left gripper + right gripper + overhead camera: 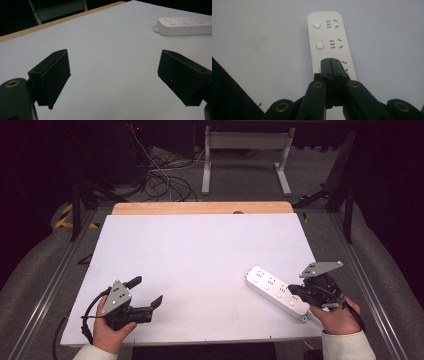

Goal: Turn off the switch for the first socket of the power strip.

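White power strip (pixel 276 292) lies flat on the white table (pixel 200 270), directly under the tips of the right gripper (pixel 295 291), which a hand holds over its near end. That gripper's jaws are pressed together with nothing between them, above a round button on the strip. Well off to its side, the left gripper (pixel 148 291) rests with jaws spread wide, empty.

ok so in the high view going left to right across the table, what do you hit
left tool, jaws wide open over bare white table → white power strip lying at a slant → right tool, jaws shut, tips over the strip's near end
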Action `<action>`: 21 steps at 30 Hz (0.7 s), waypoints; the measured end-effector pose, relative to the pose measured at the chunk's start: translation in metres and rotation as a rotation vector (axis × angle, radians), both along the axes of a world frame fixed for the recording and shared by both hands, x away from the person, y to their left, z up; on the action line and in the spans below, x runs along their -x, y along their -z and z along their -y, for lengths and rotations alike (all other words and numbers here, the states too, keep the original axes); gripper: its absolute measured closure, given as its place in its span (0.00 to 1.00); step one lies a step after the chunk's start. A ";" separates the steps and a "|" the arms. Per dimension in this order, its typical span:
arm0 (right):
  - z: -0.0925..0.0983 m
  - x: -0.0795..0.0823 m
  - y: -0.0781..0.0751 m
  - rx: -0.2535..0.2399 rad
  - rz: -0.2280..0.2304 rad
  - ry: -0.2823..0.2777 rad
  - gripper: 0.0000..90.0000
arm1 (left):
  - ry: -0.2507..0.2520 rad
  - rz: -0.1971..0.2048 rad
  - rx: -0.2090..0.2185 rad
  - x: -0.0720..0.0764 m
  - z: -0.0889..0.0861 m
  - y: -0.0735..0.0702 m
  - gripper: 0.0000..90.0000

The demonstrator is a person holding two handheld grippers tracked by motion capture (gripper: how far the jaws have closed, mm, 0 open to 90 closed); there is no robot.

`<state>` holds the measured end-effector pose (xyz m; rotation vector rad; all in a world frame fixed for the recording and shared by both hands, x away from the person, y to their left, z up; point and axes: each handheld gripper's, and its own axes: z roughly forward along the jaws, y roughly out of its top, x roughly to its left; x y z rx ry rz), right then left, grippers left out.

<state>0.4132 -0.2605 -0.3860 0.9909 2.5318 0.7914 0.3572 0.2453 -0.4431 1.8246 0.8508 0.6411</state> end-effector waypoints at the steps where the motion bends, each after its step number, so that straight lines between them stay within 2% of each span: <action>1: 0.000 -0.001 0.001 0.007 -0.012 0.002 1.00 | -0.001 0.000 0.000 0.000 0.000 0.000 0.13; 13: 0.000 -0.009 0.013 0.076 -0.125 0.029 1.00 | -0.003 -0.003 0.000 0.000 0.000 0.000 0.13; 21: -0.002 -0.012 0.022 0.102 -0.158 0.028 1.00 | -0.006 -0.006 0.005 0.000 0.000 0.001 0.12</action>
